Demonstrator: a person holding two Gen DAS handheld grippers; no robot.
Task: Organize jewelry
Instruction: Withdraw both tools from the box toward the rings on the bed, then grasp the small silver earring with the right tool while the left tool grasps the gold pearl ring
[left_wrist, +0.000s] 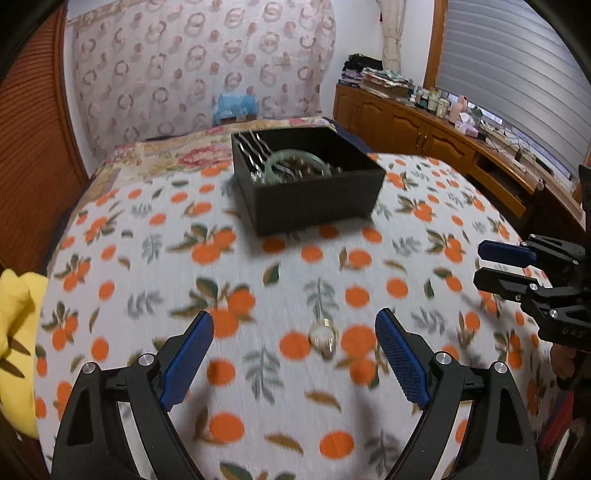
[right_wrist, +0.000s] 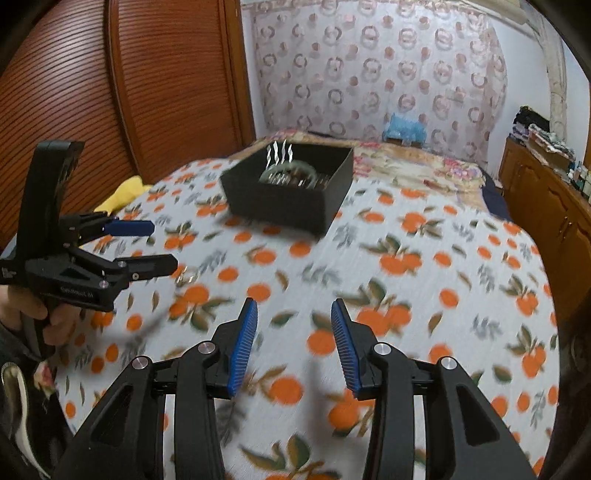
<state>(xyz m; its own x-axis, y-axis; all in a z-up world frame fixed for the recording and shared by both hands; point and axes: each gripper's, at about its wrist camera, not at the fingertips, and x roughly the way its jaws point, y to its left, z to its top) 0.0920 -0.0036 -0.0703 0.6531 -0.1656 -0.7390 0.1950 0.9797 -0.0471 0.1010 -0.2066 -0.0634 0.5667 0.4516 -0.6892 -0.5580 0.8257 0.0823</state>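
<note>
A black open box (left_wrist: 314, 192) stands on the orange-print blanket (left_wrist: 147, 258) and holds a pale green bangle (left_wrist: 295, 162), silver wavy hairpins (left_wrist: 251, 147) and other small pieces. A small silver ring (left_wrist: 324, 338) lies on the blanket, between and just ahead of my left gripper (left_wrist: 294, 325), which is open and empty. My right gripper (right_wrist: 293, 312) is open and empty above the blanket, in front of the box (right_wrist: 288, 192). The ring (right_wrist: 186, 275) shows blurred near the left gripper (right_wrist: 164, 245) in the right wrist view. The right gripper (left_wrist: 480, 264) shows at the right edge of the left wrist view.
A yellow cloth (left_wrist: 14, 332) lies at the blanket's left edge. A wooden sliding door (right_wrist: 129, 92) stands on the left. A wooden cabinet (left_wrist: 424, 129) with clutter runs along the right wall. A floral bedspread (right_wrist: 406, 158) lies behind the box.
</note>
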